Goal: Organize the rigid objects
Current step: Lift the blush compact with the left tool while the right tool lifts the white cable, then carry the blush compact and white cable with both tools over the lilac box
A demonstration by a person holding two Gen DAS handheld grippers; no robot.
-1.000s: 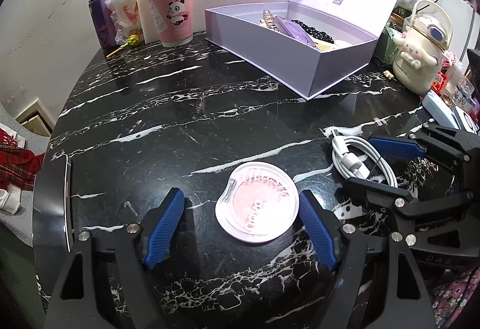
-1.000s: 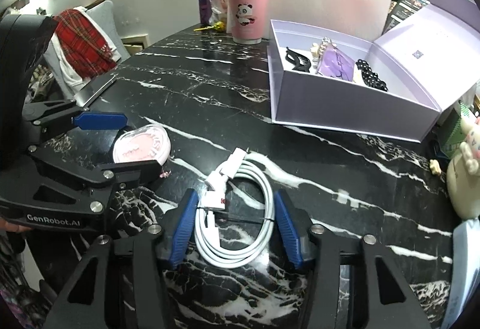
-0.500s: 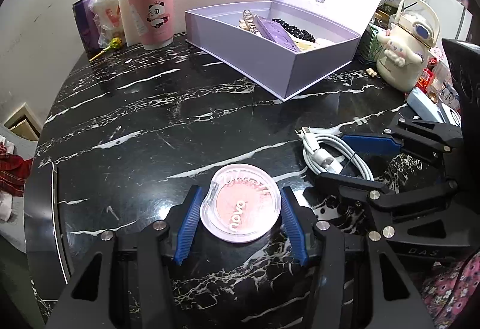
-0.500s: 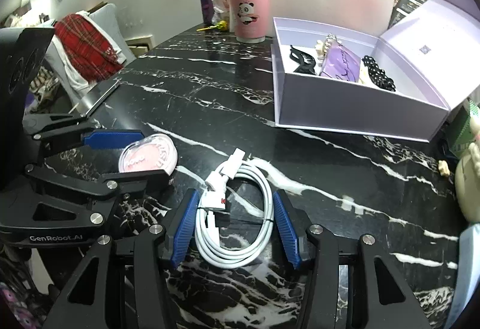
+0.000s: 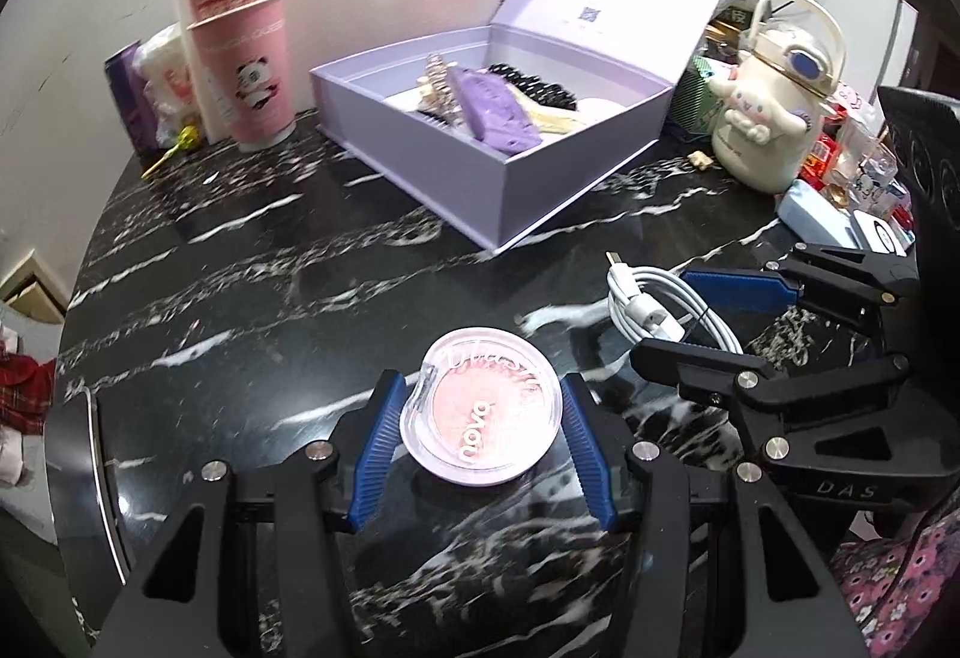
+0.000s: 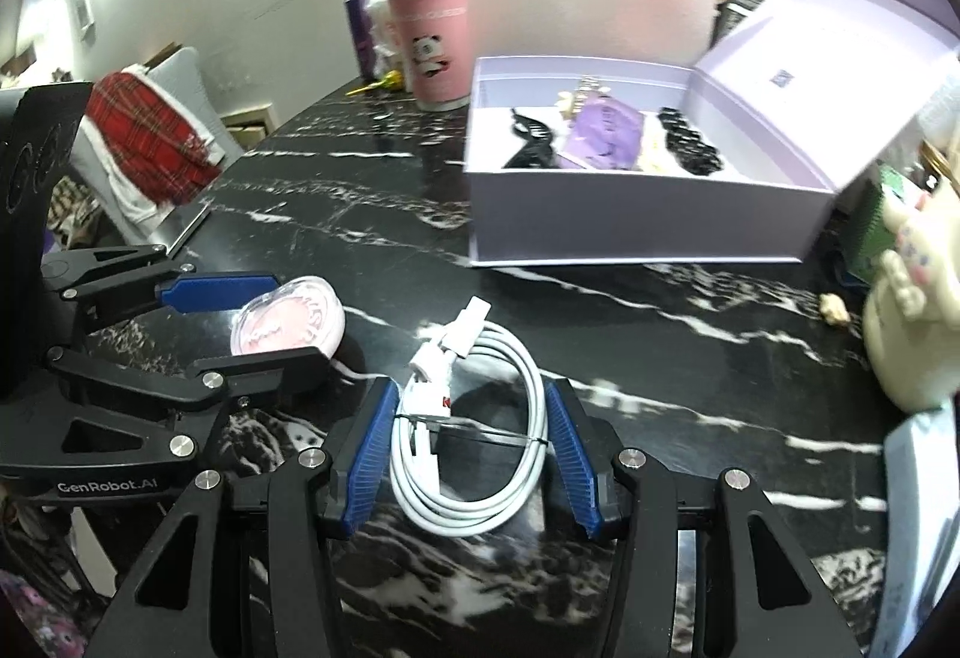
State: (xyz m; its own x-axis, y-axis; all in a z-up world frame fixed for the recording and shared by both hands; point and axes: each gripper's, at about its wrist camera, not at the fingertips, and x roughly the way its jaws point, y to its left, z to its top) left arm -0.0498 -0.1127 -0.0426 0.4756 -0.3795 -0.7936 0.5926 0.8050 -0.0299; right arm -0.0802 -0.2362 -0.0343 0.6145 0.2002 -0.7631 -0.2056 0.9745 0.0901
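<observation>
Above black marble table (image 5: 252, 262), tilting downward side by side: left gripper (image 5: 480, 433) clamping round pink compact (image 5: 483, 415), right gripper (image 6: 468, 439) squeezing coiled white cable (image 6: 474, 454).

I'm at home, by the look of it — a black marble table (image 5: 252, 262) crowded with personal bits: pink panda paper cups (image 5: 243, 58), a lilac keepsake box (image 5: 480, 178) of hair accessories, a cartoon-dog bottle (image 5: 774, 112), and a red tartan garment (image 6: 150, 142) draped over a chair.
</observation>
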